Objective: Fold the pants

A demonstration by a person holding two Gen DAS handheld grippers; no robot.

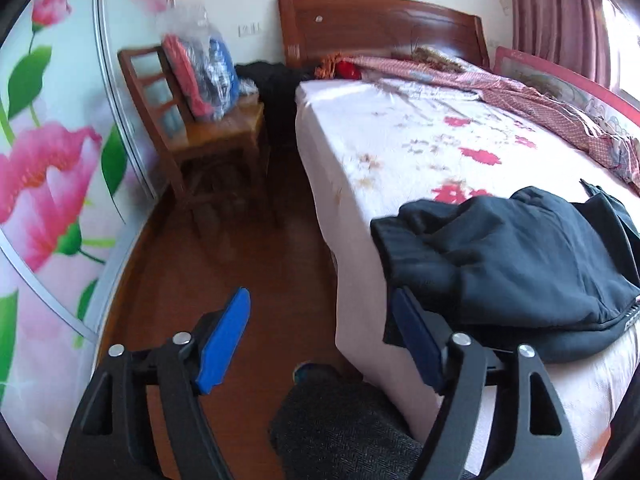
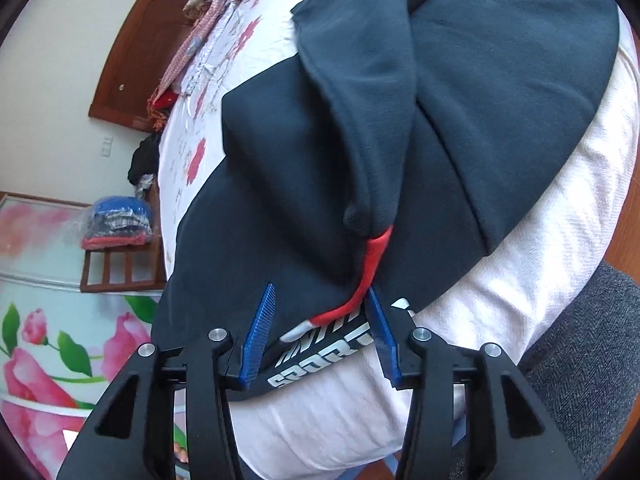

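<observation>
Pants [image 2: 400, 128] bunched at bed [image 2: 520, 280] edge; both grippers, left [image 1: 320, 344] and right [image 2: 320, 332], agape, empty. Probably slide floorward if tugged by waistband [image 2: 320, 356].

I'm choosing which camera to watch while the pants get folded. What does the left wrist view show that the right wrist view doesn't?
Only the left wrist view shows the open left gripper beside the bed corner, the wooden floor and the pink curtain.

Only the right wrist view shows the open right gripper straddling the waistband lettering, and the red drawcord.

Both show the dark pants on the floral bedsheet, the headboard and the chair holding bagged clothes.
</observation>
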